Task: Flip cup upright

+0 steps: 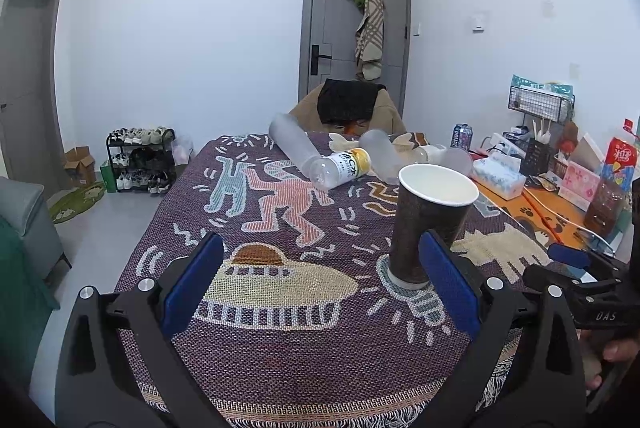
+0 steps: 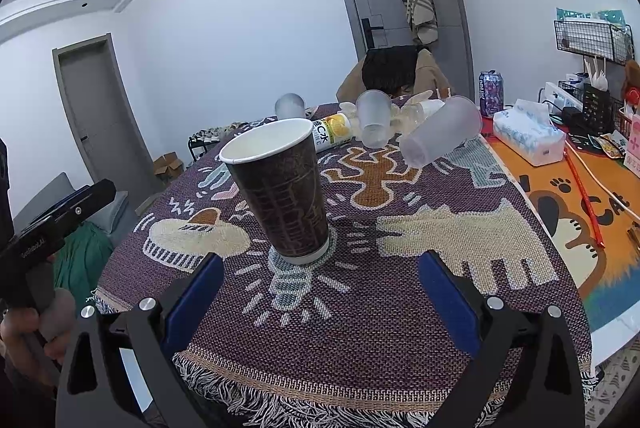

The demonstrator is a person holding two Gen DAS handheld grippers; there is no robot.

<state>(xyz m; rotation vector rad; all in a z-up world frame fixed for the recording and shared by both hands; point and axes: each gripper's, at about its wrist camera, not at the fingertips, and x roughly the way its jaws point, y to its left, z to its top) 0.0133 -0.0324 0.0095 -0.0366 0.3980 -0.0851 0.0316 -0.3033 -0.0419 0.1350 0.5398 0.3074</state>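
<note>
A dark brown paper cup point(image 1: 424, 224) with a white inside stands upright, mouth up, on the patterned purple blanket point(image 1: 280, 348). In the right wrist view the cup point(image 2: 282, 187) stands just beyond the fingertips. My left gripper point(image 1: 320, 268) is open and empty, with the cup just beyond its right blue pad. My right gripper point(image 2: 320, 284) is open and empty, a little short of the cup. The right gripper also shows at the right edge of the left wrist view point(image 1: 576, 264).
Frosted plastic cups point(image 2: 440, 131) and a clear bottle with a yellow label point(image 1: 340, 167) lie on their sides at the far end of the blanket. A tissue box point(image 2: 528, 135), a drink can point(image 2: 491, 93) and desk clutter sit on the orange mat at the right.
</note>
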